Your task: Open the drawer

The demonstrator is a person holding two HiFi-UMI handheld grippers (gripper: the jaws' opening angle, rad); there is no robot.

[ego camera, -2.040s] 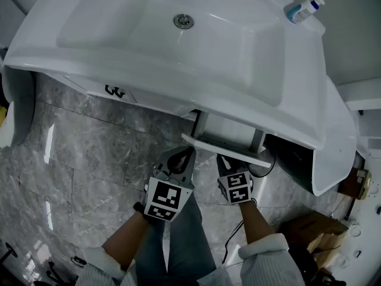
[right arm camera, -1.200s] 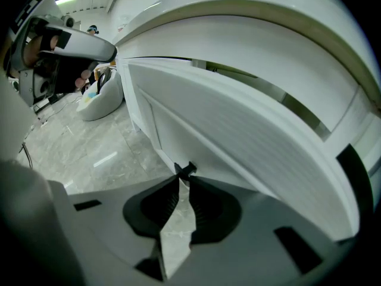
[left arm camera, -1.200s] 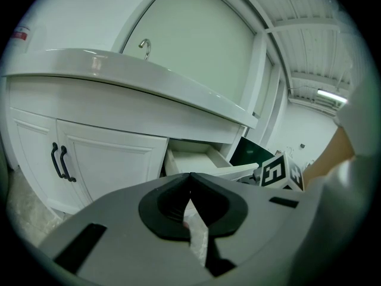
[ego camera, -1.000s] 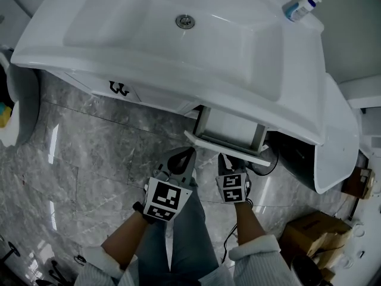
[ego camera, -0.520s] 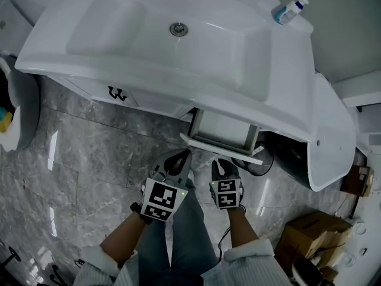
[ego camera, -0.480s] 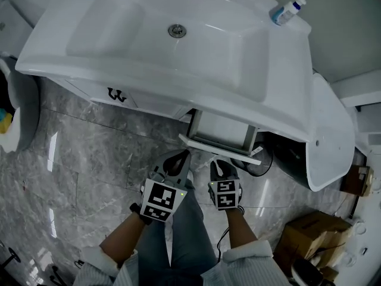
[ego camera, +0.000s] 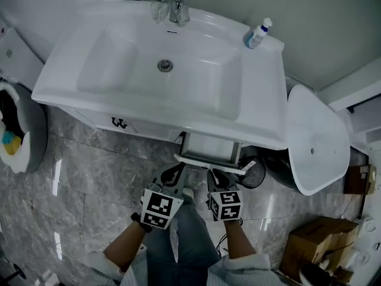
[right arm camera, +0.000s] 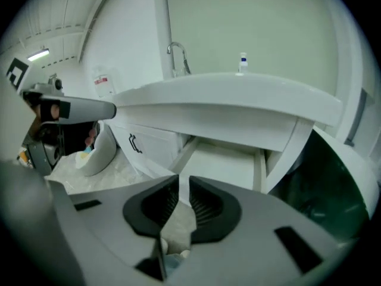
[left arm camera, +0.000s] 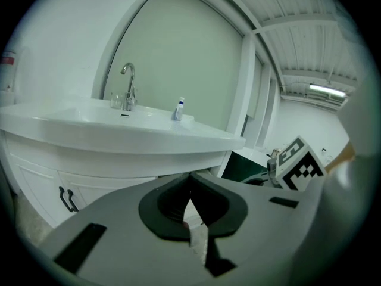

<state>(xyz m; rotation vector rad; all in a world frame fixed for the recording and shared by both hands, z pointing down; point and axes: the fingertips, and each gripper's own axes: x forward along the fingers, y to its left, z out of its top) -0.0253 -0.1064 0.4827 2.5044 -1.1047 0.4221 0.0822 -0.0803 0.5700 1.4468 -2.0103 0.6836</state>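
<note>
Under the sink (ego camera: 256, 94), the drawer (ego camera: 209, 148) sits pulled out before our empty claws, left claw (ego camera: 172, 174) pinched together, right claw (ego camera: 217, 176) slightly apart; we judge it rigid, light-running, best pulled by its front lip.

R gripper (right arm camera: 184, 182) low centre, jaws a narrow slit apart, dark ribbed pads, nothing btwn them. Straight ahead: drawer (right arm camera: 221, 158) stands pulled out under the white basin (right arm camera: 238, 97), white inside. Tap (right arm camera: 177, 53) and small bottle (right arm camera: 242, 62) up at the basin's back edge, bottle to the right of the tap. Cabinet door (right arm camera: 156, 140) left of the drawer, w/ dark handle (right arm camera: 134, 143). Pale bin (right arm camera: 101, 151) further left, sthg coloured inside. Dark green shape (right arm camera: 324, 183) at far right, can't tell what.
</note>
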